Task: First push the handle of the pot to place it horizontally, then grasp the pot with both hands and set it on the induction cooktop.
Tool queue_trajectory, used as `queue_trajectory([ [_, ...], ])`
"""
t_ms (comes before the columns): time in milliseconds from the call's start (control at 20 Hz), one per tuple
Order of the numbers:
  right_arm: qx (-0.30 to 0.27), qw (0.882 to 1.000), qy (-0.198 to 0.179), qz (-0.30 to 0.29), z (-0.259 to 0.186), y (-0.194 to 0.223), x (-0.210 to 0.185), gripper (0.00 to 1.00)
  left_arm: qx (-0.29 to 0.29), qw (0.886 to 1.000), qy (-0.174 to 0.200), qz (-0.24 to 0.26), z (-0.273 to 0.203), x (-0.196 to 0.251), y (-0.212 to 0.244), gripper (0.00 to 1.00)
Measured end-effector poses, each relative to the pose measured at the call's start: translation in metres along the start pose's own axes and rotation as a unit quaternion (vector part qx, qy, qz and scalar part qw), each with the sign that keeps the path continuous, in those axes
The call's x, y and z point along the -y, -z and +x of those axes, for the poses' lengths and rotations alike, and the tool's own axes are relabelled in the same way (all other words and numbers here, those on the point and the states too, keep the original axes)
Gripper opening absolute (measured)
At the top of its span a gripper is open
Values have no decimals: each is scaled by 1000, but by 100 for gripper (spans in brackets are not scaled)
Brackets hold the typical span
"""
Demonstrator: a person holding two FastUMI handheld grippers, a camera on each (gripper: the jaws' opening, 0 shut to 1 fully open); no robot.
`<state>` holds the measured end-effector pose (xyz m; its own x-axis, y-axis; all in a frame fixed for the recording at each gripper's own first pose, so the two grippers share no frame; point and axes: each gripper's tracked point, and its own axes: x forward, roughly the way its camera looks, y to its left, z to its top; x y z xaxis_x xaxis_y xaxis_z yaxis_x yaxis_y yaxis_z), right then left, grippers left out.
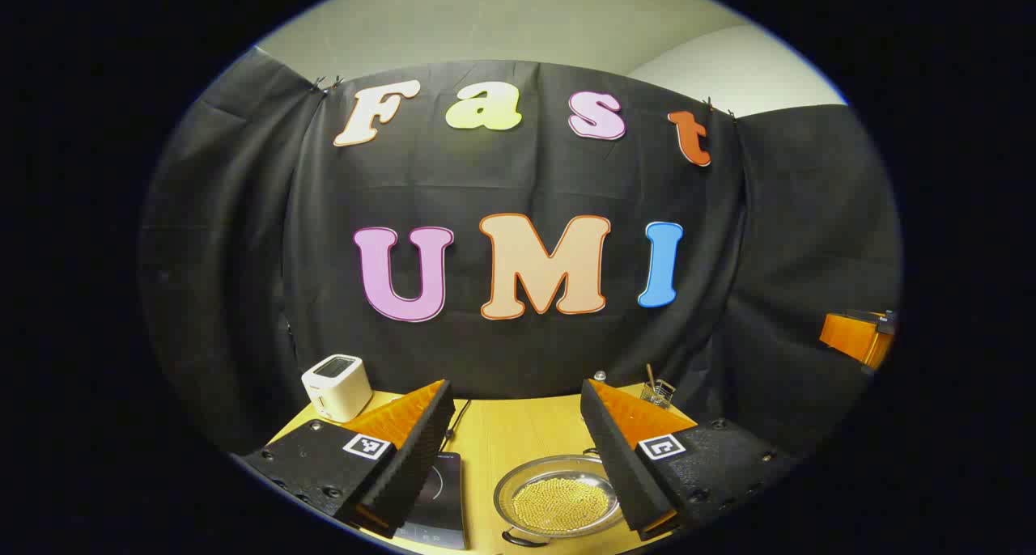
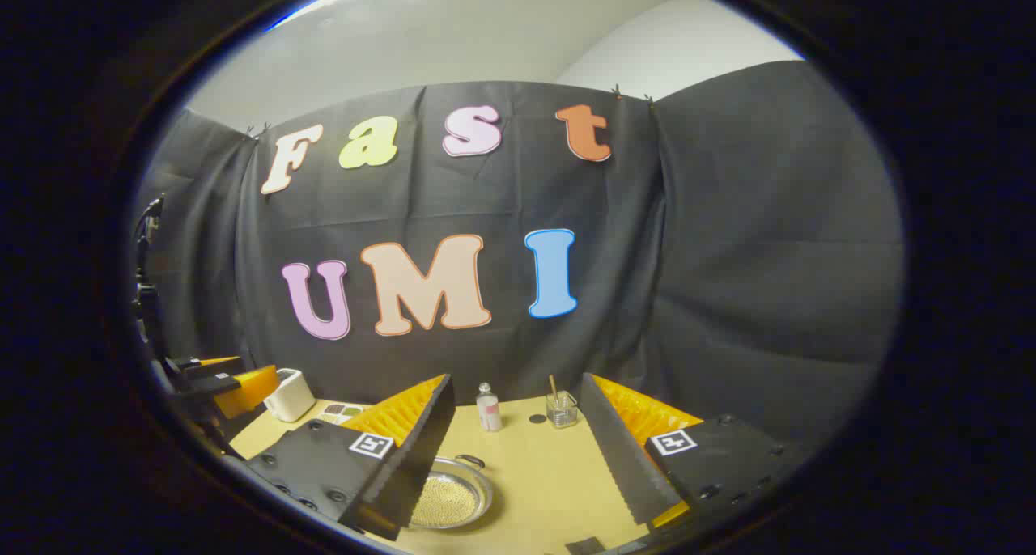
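Observation:
A shallow metal pot holding small yellow beads sits on the wooden table, low between my left gripper's fingers. One black loop handle points toward the camera. The black induction cooktop lies flat just left of the pot, partly behind a finger. My left gripper hovers above the table, open, touching nothing. In the right gripper view the pot lies behind the left finger, with a black handle on its far side. My right gripper is open, with nothing between its fingers.
A white toaster stands at the table's back left. A glass with a stick and a small bottle stand by the back wall. The other gripper shows at the far right and far left.

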<state>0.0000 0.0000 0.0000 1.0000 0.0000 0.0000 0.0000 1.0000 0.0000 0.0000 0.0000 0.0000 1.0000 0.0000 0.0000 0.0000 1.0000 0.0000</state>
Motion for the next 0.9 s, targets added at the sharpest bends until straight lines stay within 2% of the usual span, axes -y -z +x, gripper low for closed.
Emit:
queue_trajectory([
  [50,1,1000,0,1,0,0,1,95,0,1000,2,0,-1,4,1,96],
  [100,1,1000,0,3,-2,0,3,95,0,1000,4,0,-2,7,3,92],
  [200,2,1000,-5,6,-2,2,6,95,-1,1000,4,-1,-4,11,6,96],
  [250,3,1000,-6,6,-3,2,9,95,-2,1000,2,-1,-6,13,8,92],
  [300,3,1000,-7,6,-3,3,12,95,-4,1000,0,-1,-8,14,10,96],
  [750,5,999,-36,10,-1,8,35,95,3,999,-33,-4,-22,27,14,96],
  [800,7,999,-40,12,-1,9,38,99,5,999,-36,-3,-22,30,14,92],
  [900,7,999,-45,17,1,11,43,91,9,999,-40,-5,-25,35,15,96],
])
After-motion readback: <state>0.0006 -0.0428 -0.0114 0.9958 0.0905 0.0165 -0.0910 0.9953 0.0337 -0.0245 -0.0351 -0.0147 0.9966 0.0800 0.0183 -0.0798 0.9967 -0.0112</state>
